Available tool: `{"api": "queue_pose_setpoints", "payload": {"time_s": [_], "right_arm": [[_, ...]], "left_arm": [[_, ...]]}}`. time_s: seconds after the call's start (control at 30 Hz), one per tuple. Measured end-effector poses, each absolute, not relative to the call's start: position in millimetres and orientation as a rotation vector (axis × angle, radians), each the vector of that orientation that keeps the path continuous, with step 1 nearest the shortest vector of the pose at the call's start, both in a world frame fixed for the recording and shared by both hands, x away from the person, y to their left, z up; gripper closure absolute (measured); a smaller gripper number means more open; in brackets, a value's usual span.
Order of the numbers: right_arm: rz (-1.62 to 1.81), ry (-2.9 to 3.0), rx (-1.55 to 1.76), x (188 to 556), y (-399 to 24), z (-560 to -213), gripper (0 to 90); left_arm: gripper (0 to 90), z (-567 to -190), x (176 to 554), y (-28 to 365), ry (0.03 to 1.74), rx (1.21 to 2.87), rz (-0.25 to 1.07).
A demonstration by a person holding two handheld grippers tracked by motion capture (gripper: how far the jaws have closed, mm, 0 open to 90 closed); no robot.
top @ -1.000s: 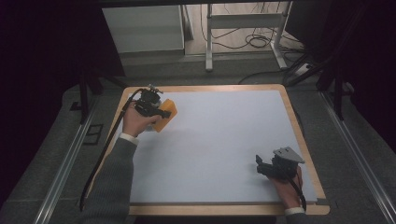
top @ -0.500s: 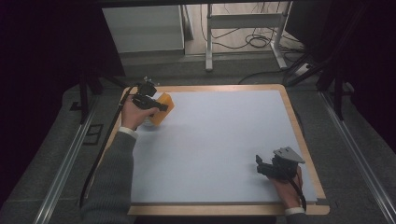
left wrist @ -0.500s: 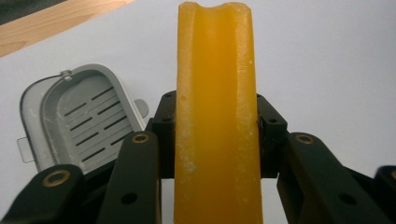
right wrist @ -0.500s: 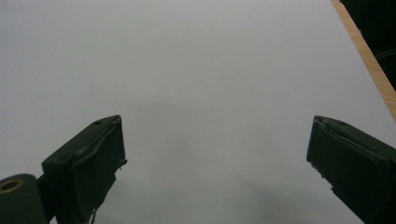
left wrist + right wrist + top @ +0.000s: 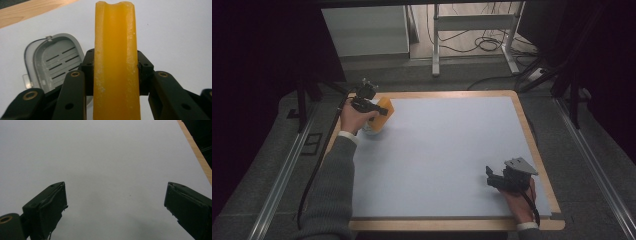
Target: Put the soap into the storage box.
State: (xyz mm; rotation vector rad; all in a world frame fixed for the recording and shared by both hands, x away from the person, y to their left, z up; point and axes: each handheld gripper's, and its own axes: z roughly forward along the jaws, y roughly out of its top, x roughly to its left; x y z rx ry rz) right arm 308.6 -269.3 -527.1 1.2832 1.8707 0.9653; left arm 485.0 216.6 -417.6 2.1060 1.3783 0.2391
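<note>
One yellow soap bar (image 5: 115,65) is clamped on edge between the jaws of the left gripper (image 5: 371,106), projecting beyond their tips. One grey slotted soap dish (image 5: 53,61) lies on the table (image 5: 447,155) just below and beside this gripper. The right gripper (image 5: 115,207) stands wide apart, with nothing between its jaws.
</note>
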Motion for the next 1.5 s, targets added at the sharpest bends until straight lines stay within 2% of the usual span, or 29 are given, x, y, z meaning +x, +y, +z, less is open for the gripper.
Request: {"api": "queue_pose_setpoints", "payload": {"time_s": [0.23,1.5], "right_arm": [[0.963,1.870,1.279,308.3,-269.0,-527.2,4.4],[0.967,1.872,1.276,308.1,-268.8,-527.2,4.4]], "left_arm": [[61.1,-420.8,491.9,225.4,1.427,2.084,0.267],[61.1,-454.9,516.0,252.1,1.605,1.983,0.245]]}}
